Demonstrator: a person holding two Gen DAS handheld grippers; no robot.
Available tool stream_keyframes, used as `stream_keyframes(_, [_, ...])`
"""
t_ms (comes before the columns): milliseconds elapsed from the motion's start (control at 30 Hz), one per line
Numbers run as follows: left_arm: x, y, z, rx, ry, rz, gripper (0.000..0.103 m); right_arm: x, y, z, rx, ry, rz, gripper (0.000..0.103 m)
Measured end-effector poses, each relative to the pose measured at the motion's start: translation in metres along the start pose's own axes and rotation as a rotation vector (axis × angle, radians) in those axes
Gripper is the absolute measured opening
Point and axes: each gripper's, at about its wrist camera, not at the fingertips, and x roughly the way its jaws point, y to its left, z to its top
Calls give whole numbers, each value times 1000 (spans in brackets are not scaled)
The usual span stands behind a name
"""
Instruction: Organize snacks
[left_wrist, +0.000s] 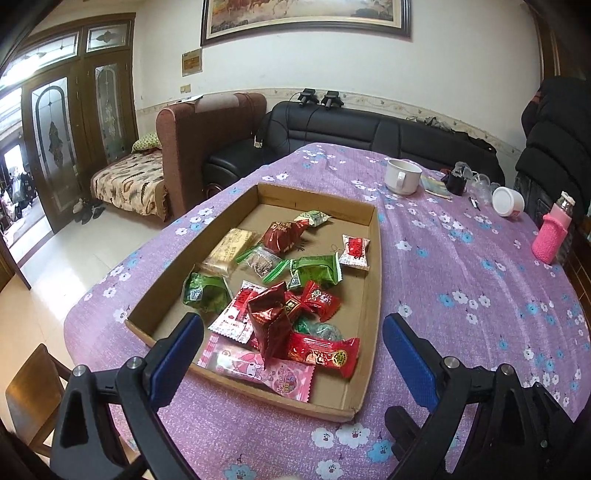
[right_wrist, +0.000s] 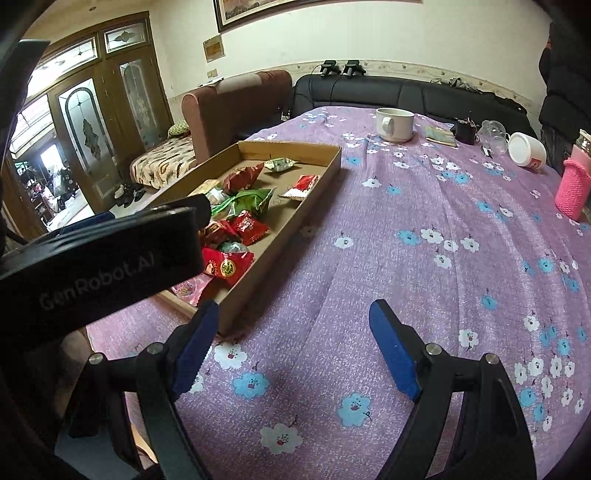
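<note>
Currently snacks (left_wrist: 280, 291) all lie loose in cardboard tray (left_wrist: 375, 258); none on cloth. Left tongs (left_wrist: 293, 354), right tongs (right_wrist: 293, 345) wide open, empty. Sorted-or-not unclear.

In the right wrist view, the left hand-held gripper (right_wrist: 99, 266) hides the near snacks (right_wrist: 229, 264) in the cardboard tray (right_wrist: 295, 218). The wall painting (left_wrist: 306, 16) is cut off at the top. Print on the wrappers is too small to read.

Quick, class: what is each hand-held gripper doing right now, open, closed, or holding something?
Left hand-held gripper: open, holding nothing, above the near end of the cardboard tray.
Right hand-held gripper: open, holding nothing, over the tablecloth.
</note>
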Motion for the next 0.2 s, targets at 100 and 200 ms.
stream_keyframes(100, [-1,0,-2,0,-7,-7,98,1,-2,-1,5,5,4,84])
stream_keyframes(200, [-3,-4,0,13,4,-32,98,-2,-9,2,14,4,-20,84])
